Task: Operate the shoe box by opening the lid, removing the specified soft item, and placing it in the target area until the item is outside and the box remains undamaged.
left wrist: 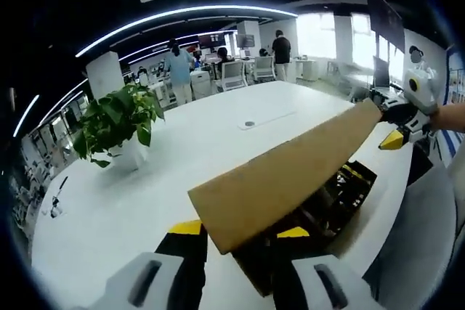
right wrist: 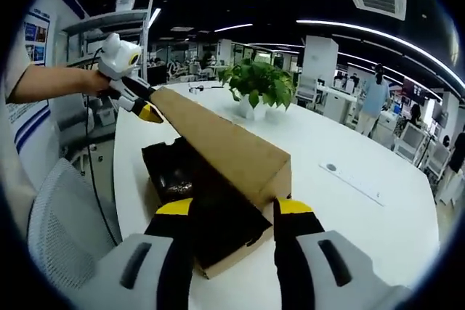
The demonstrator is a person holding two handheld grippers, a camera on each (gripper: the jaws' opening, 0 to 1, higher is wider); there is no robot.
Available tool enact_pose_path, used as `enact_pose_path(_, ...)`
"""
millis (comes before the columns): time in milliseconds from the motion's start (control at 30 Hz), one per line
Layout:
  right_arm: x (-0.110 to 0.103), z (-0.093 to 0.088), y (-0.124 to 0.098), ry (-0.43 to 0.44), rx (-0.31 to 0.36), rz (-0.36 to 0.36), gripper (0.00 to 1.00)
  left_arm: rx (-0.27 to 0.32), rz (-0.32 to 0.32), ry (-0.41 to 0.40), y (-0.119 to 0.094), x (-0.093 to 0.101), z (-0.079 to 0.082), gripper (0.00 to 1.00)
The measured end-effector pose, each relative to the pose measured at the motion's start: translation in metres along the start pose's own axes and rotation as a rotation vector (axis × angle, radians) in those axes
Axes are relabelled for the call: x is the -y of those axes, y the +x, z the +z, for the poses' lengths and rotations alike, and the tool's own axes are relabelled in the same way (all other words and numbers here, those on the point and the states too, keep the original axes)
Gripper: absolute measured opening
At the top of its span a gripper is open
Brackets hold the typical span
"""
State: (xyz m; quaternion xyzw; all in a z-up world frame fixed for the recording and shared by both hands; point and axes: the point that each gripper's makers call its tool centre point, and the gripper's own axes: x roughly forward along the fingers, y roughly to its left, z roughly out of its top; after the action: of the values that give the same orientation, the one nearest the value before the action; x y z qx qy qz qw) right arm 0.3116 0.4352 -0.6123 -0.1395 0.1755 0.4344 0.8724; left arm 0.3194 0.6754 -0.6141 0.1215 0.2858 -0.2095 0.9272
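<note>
Lid: brown cardboard, raised clear of the shoe box and tilted; I hold it by its two ends, one per tool.
Left tool: my jaws stand on either side of the near lid end; I read it as clenched on the lid. In the right gripper view it meets the far lid end.
Right tool: jaws straddle the near lid end, grasping the lid. In the left gripper view it sits at the far lid end.
Shoe box: open, on the counter directly beneath the lid.
Soft item: dark and crumpled, inside the shoe box, below the lid.
Potted plant: on the counter, well apart from the shoe box.
Chair: mesh-backed, beside the counter edge nearest the shoe box.
</note>
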Motion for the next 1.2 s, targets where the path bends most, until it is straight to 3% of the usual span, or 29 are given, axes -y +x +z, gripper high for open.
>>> enact_pose_path(467,0.022,0.017,0.008,-0.027,0.029,-0.013,0.37,0.023,0.030,0.012,0.012,-0.022,0.022,0.27)
enact_pose_path(867,0.035,0.023,0.014,-0.042,0.039,-0.023,0.35,0.019,0.113,0.005,0.018,-0.045,0.031,0.05)
enact_pose_path(1200,0.046,0.025,0.017,-0.082,0.048,-0.037,0.30,0.020,0.119,-0.005,0.022,-0.050,0.037,0.04)
